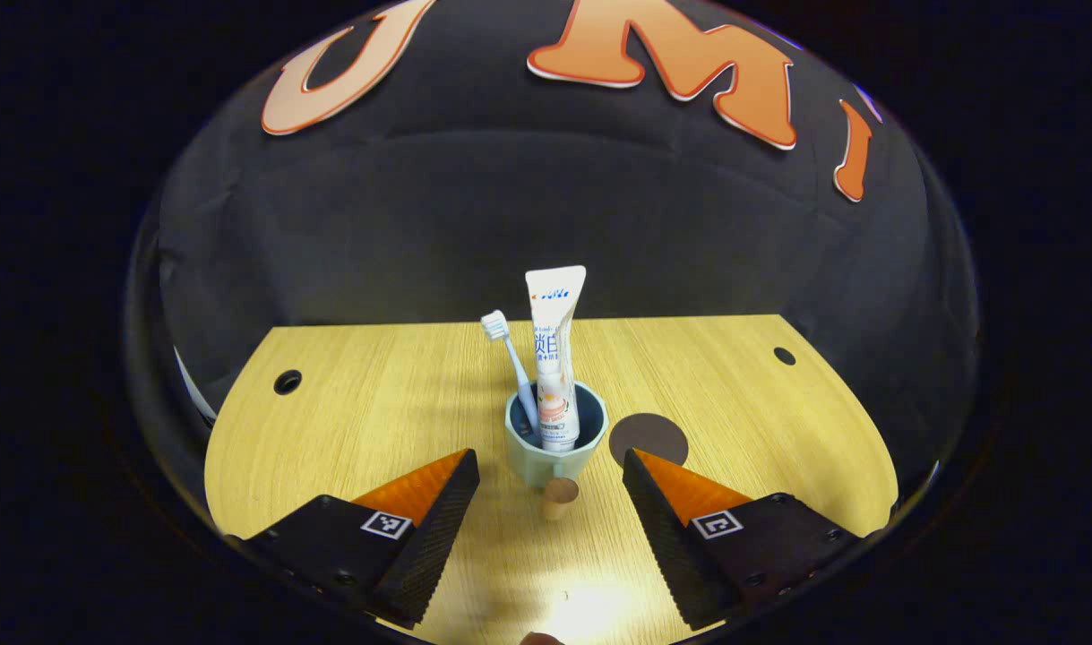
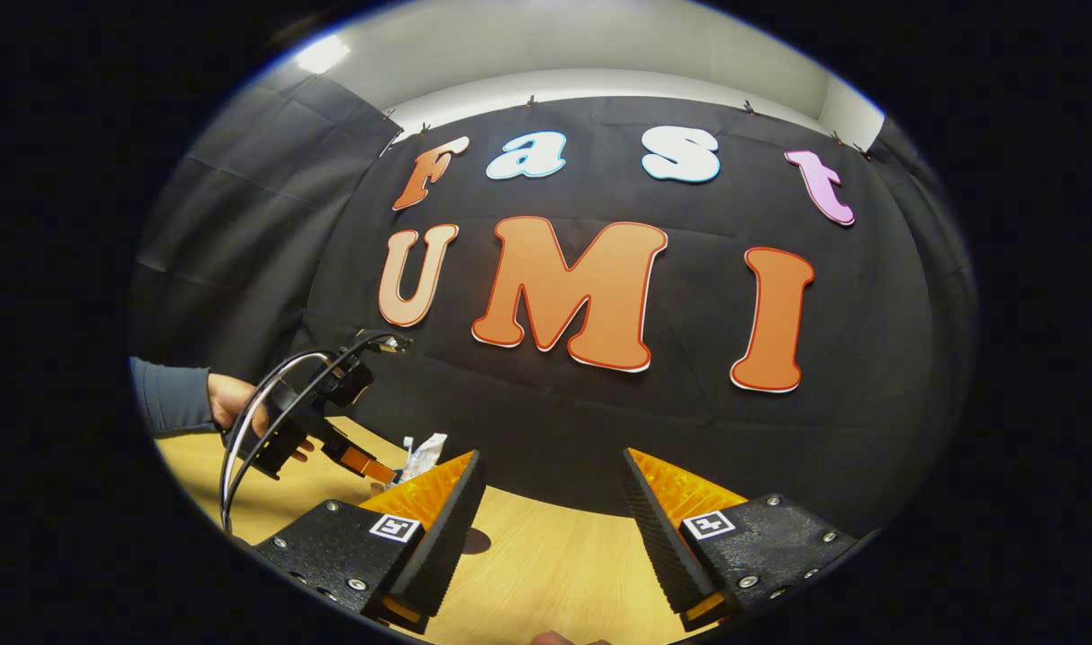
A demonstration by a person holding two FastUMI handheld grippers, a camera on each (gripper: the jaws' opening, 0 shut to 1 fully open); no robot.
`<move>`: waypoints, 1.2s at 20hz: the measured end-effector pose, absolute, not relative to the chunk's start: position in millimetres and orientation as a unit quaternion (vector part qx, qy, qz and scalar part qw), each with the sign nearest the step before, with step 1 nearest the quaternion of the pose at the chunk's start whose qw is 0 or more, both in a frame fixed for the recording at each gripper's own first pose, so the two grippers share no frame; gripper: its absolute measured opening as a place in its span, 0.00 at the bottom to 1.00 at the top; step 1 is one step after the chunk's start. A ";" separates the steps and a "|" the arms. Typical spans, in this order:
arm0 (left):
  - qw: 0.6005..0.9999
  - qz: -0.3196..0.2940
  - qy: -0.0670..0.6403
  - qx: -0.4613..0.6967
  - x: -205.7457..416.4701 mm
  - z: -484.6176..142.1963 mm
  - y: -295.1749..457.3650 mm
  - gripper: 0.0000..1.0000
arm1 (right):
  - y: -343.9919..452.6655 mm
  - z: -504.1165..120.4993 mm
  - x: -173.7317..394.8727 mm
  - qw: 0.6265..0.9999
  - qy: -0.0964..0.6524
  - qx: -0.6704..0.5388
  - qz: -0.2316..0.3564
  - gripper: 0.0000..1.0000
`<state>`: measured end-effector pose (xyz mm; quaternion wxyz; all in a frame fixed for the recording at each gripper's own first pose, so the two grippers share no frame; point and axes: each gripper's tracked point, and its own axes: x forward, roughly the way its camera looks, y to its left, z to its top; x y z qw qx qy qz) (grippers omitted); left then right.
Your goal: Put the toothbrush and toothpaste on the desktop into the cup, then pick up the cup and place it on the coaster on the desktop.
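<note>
A teal cup (image 1: 546, 461) stands mid-table with a pale blue toothbrush (image 1: 510, 354) and a white toothpaste tube (image 1: 554, 349) upright inside it. Its handle, with a round wooden end (image 1: 561, 495), points toward me. A dark round coaster (image 1: 649, 437) lies just right of the cup, apart from it. My left gripper (image 1: 550, 466) is open, its fingers spread either side of the cup's near side without touching it. My right gripper (image 2: 553, 459) is open and holds nothing, raised and facing the wall. In the right gripper view the tube's top (image 2: 425, 451) peeks beside the left gripper (image 2: 359, 463).
The wooden table (image 1: 375, 403) has a round hole at back left (image 1: 288, 382) and another at back right (image 1: 784, 356). Black cloth walls close the back. A hand (image 2: 232, 399) with a blue sleeve holds the left gripper. A bit of the coaster (image 2: 477, 541) shows.
</note>
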<state>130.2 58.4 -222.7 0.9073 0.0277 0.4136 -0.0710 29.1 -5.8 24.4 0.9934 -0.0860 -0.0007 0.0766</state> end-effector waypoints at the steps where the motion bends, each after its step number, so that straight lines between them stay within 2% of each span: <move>1: 0.899 -0.068 0.431 0.048 133.3 -233.3 62.6 0.97 | -8.1 26.0 24.8 0.993 0.000 -0.089 0.077 0.91; 5: 0.871 -0.069 0.480 0.075 136.7 -263.2 59.7 0.98 | -19.2 26.9 9.1 0.991 0.002 -0.109 0.074 0.91; 6: 0.867 -0.070 0.487 0.077 137.5 -267.9 57.0 0.98 | -21.6 26.5 7.8 0.991 0.002 -0.113 0.071 0.96; 7: 0.861 -0.073 0.497 0.080 138.3 -272.5 53.5 0.98 | -23.2 25.2 5.3 0.991 0.002 -0.113 0.071 0.91; 9: 0.849 -0.070 0.515 0.093 138.6 -284.2 52.1 0.97 | -25.2 21.2 0.0 0.992 0.005 -0.107 0.073 0.92; 10: 0.845 -0.068 0.522 0.098 138.1 -288.1 52.1 1.00 | -26.1 17.9 -2.2 0.991 0.007 -0.107 0.075 0.92; 14: 0.833 -0.053 0.540 0.112 139.2 -302.2 59.4 0.78 | -35.5 6.5 -2.3 0.991 0.016 -0.117 0.067 0.92; 15: 0.832 -0.055 0.540 0.114 139.0 -300.7 58.7 0.59 | -35.3 6.7 -4.3 0.991 0.016 -0.113 0.068 0.92; 16: 0.831 -0.054 0.541 0.114 136.6 -303.1 59.9 0.65 | -35.5 6.2 -5.4 0.992 0.017 -0.107 0.069 0.92; 19: 0.831 -0.051 0.543 0.108 128.7 -303.6 61.0 0.21 | -36.4 3.0 -5.3 0.993 0.017 -0.099 0.069 0.92; 20: 0.832 -0.051 0.542 0.105 129.1 -302.3 58.1 0.27 | -37.3 2.6 -5.5 0.993 0.017 -0.099 0.068 0.92; 21: 0.834 -0.048 0.540 0.102 130.1 -304.7 56.0 0.22 | -37.5 2.1 -6.8 0.993 0.017 -0.099 0.068 0.92; 23: 0.834 -0.048 0.540 0.103 134.0 -301.4 53.2 0.31 | -39.8 2.2 -8.4 0.993 0.017 -0.098 0.065 0.92; 24: 0.836 -0.044 0.537 0.101 132.8 -300.0 52.3 0.24 | -41.5 2.4 -10.5 0.993 0.017 -0.096 0.063 0.92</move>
